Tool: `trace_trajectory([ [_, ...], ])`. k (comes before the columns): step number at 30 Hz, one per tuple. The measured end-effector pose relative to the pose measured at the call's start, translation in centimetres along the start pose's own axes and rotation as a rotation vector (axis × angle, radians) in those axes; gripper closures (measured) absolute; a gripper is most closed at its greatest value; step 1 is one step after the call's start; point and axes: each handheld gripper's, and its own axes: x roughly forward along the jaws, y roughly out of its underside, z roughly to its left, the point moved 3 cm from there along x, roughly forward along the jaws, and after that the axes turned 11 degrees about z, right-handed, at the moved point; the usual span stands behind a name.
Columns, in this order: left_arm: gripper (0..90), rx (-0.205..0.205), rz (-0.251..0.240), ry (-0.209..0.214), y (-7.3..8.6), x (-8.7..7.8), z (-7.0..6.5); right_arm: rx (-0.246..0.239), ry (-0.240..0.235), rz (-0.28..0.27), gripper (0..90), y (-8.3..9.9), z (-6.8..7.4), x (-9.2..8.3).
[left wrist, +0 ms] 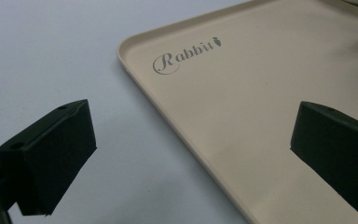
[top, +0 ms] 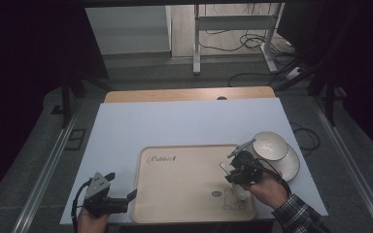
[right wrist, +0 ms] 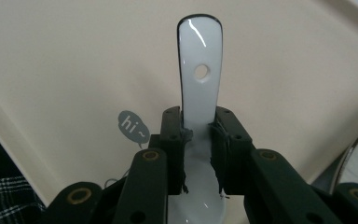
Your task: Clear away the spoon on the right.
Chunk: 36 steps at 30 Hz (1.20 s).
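Two grippers near edge: left gripper (top: 126,198) jaws spread wide, nothing between them, straddling the tray's (top: 184,160) left rim. Right gripper (right wrist: 198,140) clamped on white spoon (right wrist: 199,60), above tray's right side. Beyond: bowl (top: 270,145) on plate (top: 291,167), just right of tray.

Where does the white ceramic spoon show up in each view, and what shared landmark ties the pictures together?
High view: white ceramic spoon at lower right, over the beige tray's right part, clamped in the right hand-held gripper.
Left gripper view: not in it.
Right gripper view: spoon at centre, handle pointing up between the jaws.
Shared landmark: the beige tray.
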Motion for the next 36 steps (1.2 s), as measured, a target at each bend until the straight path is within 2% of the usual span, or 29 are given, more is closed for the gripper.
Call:
trace_trajectory([
  [7,0.0,-0.001,-0.001,0.001,0.0,0.0,0.0,0.017,-0.009,0.003,75.6,0.0,-0.2,1.1],
  [17,0.0,0.001,-0.001,0.002,0.0,0.0,0.0,0.045,-0.026,0.016,74.8,0.3,-0.8,3.5],
  [21,0.0,-0.001,-0.002,0.001,0.0,0.0,0.0,0.069,-0.043,-0.02,68.5,0.5,-1.0,3.6],
  [24,0.0,-0.001,-0.002,0.0,0.0,0.0,0.0,0.063,-0.031,-0.056,67.2,0.6,-0.9,2.8],
  [27,0.0,0.0,-0.003,-0.001,0.0,0.0,0.0,0.04,-0.019,-0.09,72.8,0.8,-0.6,2.2],
  [32,0.0,0.0,-0.006,-0.003,0.0,-0.1,0.0,-0.005,-0.021,-0.124,88.8,1.2,0.3,2.4],
  [36,0.0,0.001,-0.007,-0.003,0.0,-0.1,0.0,-0.038,-0.018,-0.145,90.0,1.3,1.0,2.8],
])
